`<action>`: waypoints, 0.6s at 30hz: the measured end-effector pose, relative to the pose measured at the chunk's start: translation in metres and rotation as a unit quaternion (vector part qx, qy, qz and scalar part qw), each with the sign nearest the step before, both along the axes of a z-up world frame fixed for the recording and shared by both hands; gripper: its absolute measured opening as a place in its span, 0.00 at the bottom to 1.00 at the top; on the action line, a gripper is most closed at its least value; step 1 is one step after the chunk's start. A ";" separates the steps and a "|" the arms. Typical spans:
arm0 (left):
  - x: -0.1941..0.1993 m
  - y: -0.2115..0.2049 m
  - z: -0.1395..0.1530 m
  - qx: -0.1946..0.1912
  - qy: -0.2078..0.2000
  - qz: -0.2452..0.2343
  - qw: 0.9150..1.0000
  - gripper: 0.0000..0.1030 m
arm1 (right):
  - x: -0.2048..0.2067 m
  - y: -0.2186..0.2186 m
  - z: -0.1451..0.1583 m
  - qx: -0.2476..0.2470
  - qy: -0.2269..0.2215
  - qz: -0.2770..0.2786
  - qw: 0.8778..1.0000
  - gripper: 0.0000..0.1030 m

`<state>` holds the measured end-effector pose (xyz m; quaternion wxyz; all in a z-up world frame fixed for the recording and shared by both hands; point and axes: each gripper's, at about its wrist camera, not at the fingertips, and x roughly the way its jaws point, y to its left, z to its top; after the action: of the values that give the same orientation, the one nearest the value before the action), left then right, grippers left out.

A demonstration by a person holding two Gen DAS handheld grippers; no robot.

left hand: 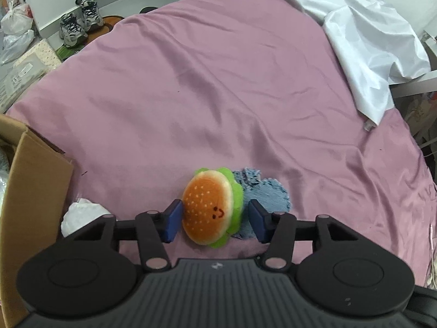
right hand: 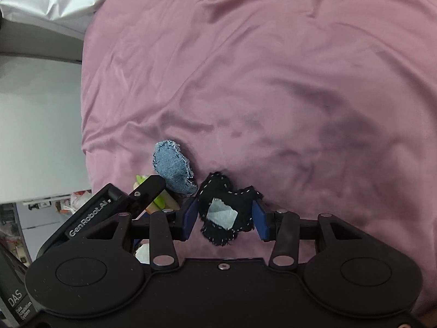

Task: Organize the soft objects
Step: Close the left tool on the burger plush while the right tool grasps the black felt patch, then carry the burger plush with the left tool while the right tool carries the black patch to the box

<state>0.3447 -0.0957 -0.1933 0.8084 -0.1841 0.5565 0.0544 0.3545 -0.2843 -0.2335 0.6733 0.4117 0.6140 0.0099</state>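
Burger-shaped orange-and-green plush toy [left hand: 211,207] sat between pads of left tool [left hand: 215,222], on its edge, bun face toward 9 o'clock; left pad touched, right pad just apart; grip not closed. Black stitched fabric patch [right hand: 225,211] sat pinched in right tool [right hand: 225,218]. Blue denim pouch [left hand: 266,195] lay on pink bed sheet [left hand: 218,95], at 2 o'clock of burger. Brown cardboard box [left hand: 27,205] at 9 o'clock, nearer left tool.

Pink sheet [left hand: 218,95] is spread ahead of claw. White cloth [left hand: 363,35] is bunched far ahead, to the right. Sneakers [left hand: 79,24] and plastic bags [left hand: 15,32] are seen on the floor far ahead-left, w/ a printed box [left hand: 24,73] nearer.
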 end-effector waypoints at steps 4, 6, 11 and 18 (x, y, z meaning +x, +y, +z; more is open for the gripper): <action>0.002 0.001 -0.005 0.003 0.003 0.003 1.000 0.45 | 0.000 0.004 -0.004 -0.004 0.002 0.006 1.000 0.44; 0.003 0.000 -0.004 0.002 0.003 0.004 1.000 0.39 | -0.001 0.003 -0.003 -0.007 -0.002 0.008 1.000 0.36; 0.000 -0.004 0.008 0.013 -0.007 -0.007 1.000 0.29 | -0.002 0.003 0.005 -0.009 -0.030 0.008 0.999 0.28; -0.013 -0.003 0.036 0.026 -0.048 -0.011 0.998 0.26 | -0.010 -0.006 0.020 -0.001 -0.055 0.000 0.998 0.28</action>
<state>0.3314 -0.0984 -0.1574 0.8393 -0.1591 0.5173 0.0514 0.3442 -0.2904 -0.2137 0.7066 0.4103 0.5756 0.0323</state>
